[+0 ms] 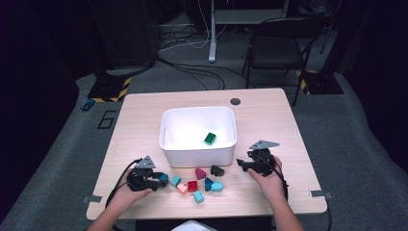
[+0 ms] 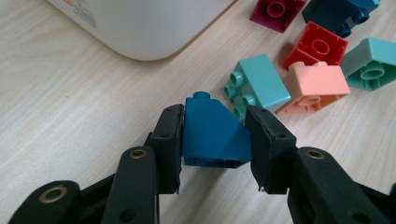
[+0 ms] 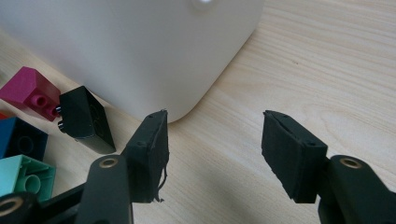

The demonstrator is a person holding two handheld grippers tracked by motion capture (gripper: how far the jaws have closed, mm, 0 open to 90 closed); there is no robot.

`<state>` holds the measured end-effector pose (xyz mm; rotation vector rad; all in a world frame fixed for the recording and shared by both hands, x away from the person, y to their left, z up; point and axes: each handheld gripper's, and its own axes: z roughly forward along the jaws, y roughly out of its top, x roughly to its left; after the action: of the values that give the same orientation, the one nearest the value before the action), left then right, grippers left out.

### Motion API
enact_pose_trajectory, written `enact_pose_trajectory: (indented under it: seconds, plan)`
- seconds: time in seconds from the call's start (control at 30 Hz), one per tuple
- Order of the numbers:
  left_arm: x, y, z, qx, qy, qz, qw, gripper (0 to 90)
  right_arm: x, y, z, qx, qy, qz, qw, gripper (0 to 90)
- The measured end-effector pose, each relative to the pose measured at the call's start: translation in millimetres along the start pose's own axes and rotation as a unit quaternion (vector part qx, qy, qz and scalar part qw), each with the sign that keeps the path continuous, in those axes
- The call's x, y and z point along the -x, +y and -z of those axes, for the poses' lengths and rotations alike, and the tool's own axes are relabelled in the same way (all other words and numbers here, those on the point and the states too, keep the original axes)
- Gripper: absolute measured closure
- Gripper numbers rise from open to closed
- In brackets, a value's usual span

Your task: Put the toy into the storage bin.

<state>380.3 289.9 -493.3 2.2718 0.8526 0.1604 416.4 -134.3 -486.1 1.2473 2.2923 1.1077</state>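
Both claws are matte black plastic with brass-ringed screw holes and rough, frayed foam pads (image 3: 289, 158). Left claw (image 1: 155, 181) and right claw (image 1: 243, 165) each carry a grey triangular plate plus trailing black cable.

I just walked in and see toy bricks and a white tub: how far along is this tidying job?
Barely begun, it seems. One green brick lies in the white bin. The left gripper is shut on a blue sloped brick that sits on the table. The right gripper is open with nothing between its jaws. About eight more loose bricks lie in front of the bin.
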Motion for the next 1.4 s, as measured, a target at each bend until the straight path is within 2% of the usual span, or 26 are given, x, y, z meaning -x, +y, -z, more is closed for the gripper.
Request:
enact_pose_trajectory:
  seconds: [0.33,0.83,1.07,1.4]
  plan:
    - [-5.1,8.9,9.3,0.010,0.002,0.006,0.9999,58.2,-0.1,-0.3,-0.8,-0.002,0.001,-0.002,1.0000,40.7]
    - [-8.8,29.7,26.3,0.022,0.002,0.003,0.9998,58.2,1.2,-1.0,-1.1,-0.003,0.001,-0.002,1.0000,40.7]
    - [-10.2,37.9,38.0,0.028,0.000,0.006,0.9996,58.2,1.2,-1.1,-1.2,-0.003,0.000,-0.002,1.0000,40.8]
    - [-9.9,52.0,59.1,0.033,0.002,0.000,0.9994,58.2,1.3,-1.2,-1.2,-0.004,0.000,-0.004,1.0000,40.7]
